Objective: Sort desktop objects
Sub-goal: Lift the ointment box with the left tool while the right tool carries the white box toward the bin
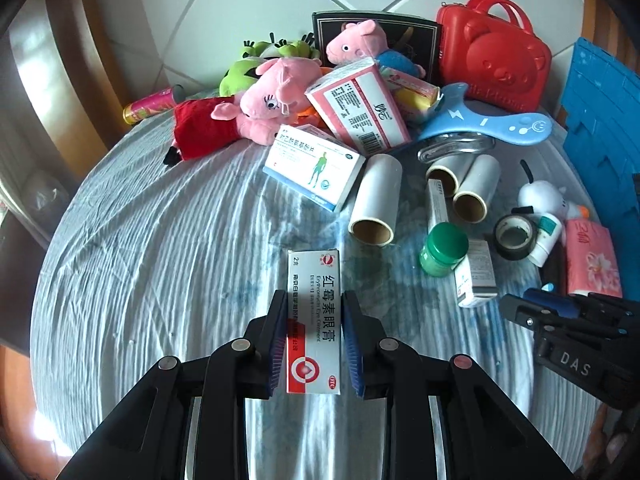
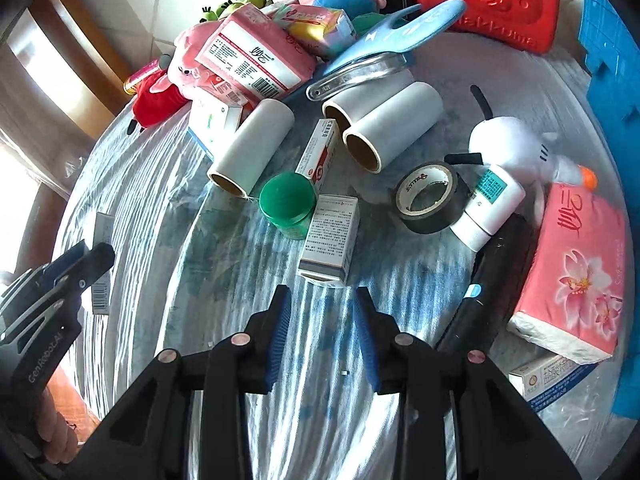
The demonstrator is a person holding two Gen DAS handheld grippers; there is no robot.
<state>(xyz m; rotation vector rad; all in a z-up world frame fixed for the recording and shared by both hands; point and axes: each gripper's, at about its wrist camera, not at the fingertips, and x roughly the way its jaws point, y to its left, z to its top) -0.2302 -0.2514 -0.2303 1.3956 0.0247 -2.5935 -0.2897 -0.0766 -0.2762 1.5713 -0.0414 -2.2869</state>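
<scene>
Left tool (image 1: 314,332) clamped on a white-and-red ointment box (image 1: 314,320) lifted above the cloth-covered table (image 1: 160,260) near its front edge, right tool (image 2: 322,332) narrowed and empty, small white box (image 2: 330,240) just beyond its tips.

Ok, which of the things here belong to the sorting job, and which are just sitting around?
Job:
- ointment box, gripped in the left tool
- yet to sort: green jar, black tape roll, white rolls, pink tissue pack, plush toys

Just about:
- wrinkled tablecloth
- tiled floor
- blue crate, role unclear
</scene>
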